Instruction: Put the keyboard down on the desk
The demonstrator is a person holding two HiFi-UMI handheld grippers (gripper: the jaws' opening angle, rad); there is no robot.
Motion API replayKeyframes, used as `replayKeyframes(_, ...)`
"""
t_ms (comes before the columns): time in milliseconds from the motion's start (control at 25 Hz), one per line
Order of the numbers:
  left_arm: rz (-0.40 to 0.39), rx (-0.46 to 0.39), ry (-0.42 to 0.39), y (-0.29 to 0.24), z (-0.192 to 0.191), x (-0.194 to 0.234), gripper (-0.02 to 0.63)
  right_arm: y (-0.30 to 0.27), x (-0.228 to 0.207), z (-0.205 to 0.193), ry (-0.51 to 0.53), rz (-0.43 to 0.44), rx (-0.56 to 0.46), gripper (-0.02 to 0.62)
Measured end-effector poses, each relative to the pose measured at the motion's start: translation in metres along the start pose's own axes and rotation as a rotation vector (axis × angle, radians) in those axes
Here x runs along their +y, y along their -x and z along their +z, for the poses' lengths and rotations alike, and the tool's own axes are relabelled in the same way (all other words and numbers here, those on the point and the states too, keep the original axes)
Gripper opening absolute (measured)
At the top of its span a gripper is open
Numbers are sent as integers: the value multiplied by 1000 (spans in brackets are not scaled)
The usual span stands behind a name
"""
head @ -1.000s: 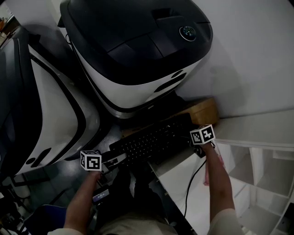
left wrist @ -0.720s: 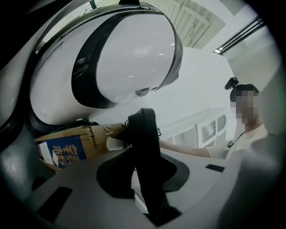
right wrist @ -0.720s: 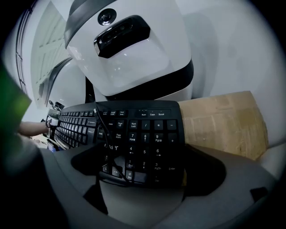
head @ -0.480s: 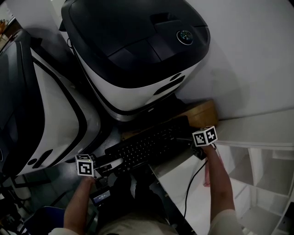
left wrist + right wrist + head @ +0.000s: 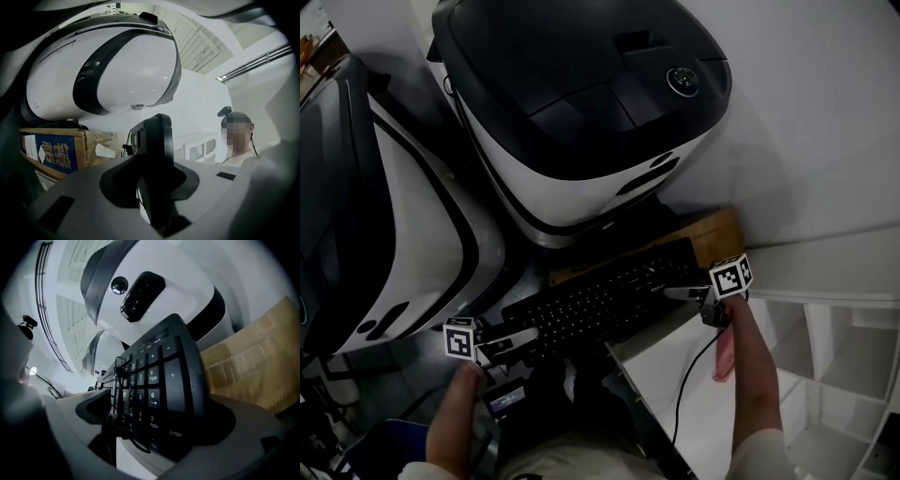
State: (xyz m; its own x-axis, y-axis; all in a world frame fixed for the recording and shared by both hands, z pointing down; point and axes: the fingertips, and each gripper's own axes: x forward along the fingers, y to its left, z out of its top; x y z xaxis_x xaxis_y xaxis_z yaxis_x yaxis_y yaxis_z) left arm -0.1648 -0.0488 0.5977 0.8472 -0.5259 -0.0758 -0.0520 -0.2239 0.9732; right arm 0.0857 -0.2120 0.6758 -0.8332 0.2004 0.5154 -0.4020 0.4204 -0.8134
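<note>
White desk [image 5: 654, 364] lower right | keyboard [image 5: 600, 305] long axis spans both grippers | left gripper [image 5: 520, 339] clamps left end | right gripper [image 5: 680, 293] clamps numpad end, nearer desk

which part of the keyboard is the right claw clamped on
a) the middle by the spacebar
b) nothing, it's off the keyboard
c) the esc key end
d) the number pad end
d: in the right gripper view the right claw is closed on the keyboard right at the keys marked 3, 6, 9 and Enter.
</note>
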Motion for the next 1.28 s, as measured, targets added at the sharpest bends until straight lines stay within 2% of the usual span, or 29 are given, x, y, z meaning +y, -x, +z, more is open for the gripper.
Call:
replayKeyframes(200,-28,6,-16,16,10,-10,106,2,38,13,5,115,-1,546)
replayKeyframes(320,-57,15,-22,25,16,-20,107,4,54,20,37,149,5,546)
replayKeyframes(480,-106,37,-37,33,18,-37,107,6,82,25,22,255,19,546)
replayKeyframes(600,-105,41,-41,40,17,-40,106,4,93,16,34,264,70,534)
replayKeyframes(640,-110,41,-42,42,16,-42,106,4,95,14,39,260,76,515)
replayKeyframes(680,-116,42,-44,44,15,-44,106,5,97,14,46,261,73,466)
replayKeyframes(720,-120,41,-44,45,15,-45,106,6,101,14,52,269,60,366)
replayKeyframes(800,-119,40,-43,48,16,-46,106,10,108,17,59,291,27,305)
replayKeyframes(1000,-85,-8,-39,53,29,-42,98,15,123,17,48,320,7,259)
replayKeyframes(1280,59,-115,-19,55,58,-27,97,19,136,9,-11,349,-35,174)
